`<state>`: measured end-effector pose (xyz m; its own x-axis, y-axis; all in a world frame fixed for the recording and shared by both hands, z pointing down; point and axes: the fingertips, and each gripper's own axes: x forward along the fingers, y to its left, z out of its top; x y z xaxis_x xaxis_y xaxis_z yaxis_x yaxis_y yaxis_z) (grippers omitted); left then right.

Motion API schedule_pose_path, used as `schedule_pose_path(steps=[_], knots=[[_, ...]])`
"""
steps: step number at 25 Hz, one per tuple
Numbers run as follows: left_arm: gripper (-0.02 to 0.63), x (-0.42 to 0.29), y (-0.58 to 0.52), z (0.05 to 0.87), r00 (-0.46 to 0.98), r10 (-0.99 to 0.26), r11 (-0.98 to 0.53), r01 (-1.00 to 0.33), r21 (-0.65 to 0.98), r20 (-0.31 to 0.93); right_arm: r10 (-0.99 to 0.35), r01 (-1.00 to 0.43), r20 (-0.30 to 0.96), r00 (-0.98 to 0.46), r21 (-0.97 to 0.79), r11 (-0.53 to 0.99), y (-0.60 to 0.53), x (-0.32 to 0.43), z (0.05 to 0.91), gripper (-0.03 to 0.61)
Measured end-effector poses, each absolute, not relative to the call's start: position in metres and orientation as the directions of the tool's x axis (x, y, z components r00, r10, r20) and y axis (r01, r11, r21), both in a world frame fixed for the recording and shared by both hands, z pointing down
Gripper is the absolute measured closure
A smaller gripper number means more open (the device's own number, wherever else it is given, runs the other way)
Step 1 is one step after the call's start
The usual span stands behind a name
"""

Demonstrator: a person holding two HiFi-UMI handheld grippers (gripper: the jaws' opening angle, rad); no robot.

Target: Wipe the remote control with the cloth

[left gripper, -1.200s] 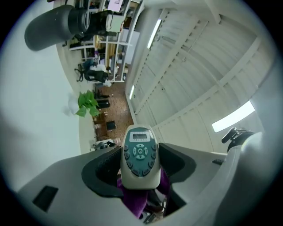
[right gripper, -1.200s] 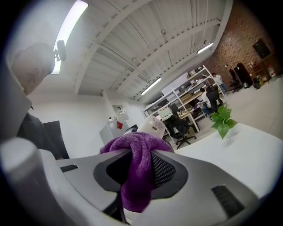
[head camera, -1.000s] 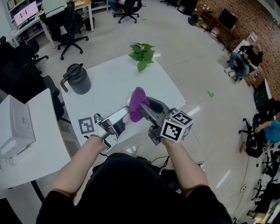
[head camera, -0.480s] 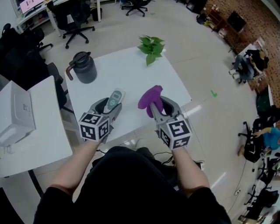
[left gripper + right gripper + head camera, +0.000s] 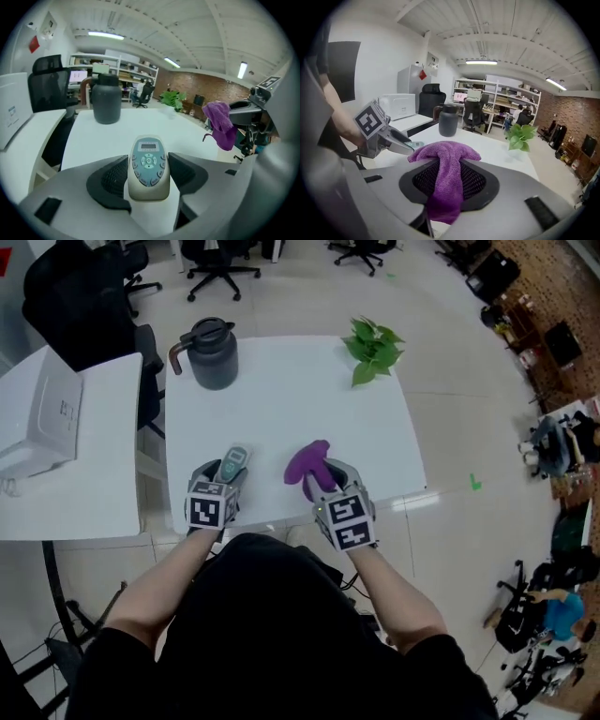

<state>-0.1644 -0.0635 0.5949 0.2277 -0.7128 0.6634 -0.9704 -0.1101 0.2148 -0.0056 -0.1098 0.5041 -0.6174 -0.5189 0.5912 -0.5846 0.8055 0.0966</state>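
Left tool [image 5: 223, 481] clamps the remote control [image 5: 149, 165], right tool [image 5: 324, 480] pinches the purple cloth [image 5: 306, 461], both over the worktop's [image 5: 281, 395] near edge.

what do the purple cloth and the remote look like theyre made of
Purple cloth: soft textile, probably microfibre or terry; fuzzy nap, limp folds.
Remote control: likely hard plastic; smooth, slightly glossy cream shell, grey-blue face with moulded buttons.

Beyond left fingers [image 5: 110, 180]: bare white table [image 5: 281, 399], then dark jug [image 5: 214, 354] at the far-left corner;
Beyond right fingers [image 5: 476, 183]: more open table; plant [image 5: 373, 348] at far edge
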Motion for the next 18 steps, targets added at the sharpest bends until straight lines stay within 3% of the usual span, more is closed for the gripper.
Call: schedule_pose_path(steps=[9, 18], knots=[[0.353, -0.154, -0.086, 0.646, 0.014, -0.672, 0.104, -0.988, 0.113, 0.740, -0.334, -0.492, 0.719, -0.609, -0.012, 0.871, -0.145, -0.006, 0.603, 0.454], [0.351, -0.169, -0.091, 0.676, -0.129, -0.632, 0.256, -0.965, 0.048, 0.764, -0.303, -0.522, 0.746, -0.593, -0.070, 0.850, -0.150, 0.011, 0.634, 0.454]])
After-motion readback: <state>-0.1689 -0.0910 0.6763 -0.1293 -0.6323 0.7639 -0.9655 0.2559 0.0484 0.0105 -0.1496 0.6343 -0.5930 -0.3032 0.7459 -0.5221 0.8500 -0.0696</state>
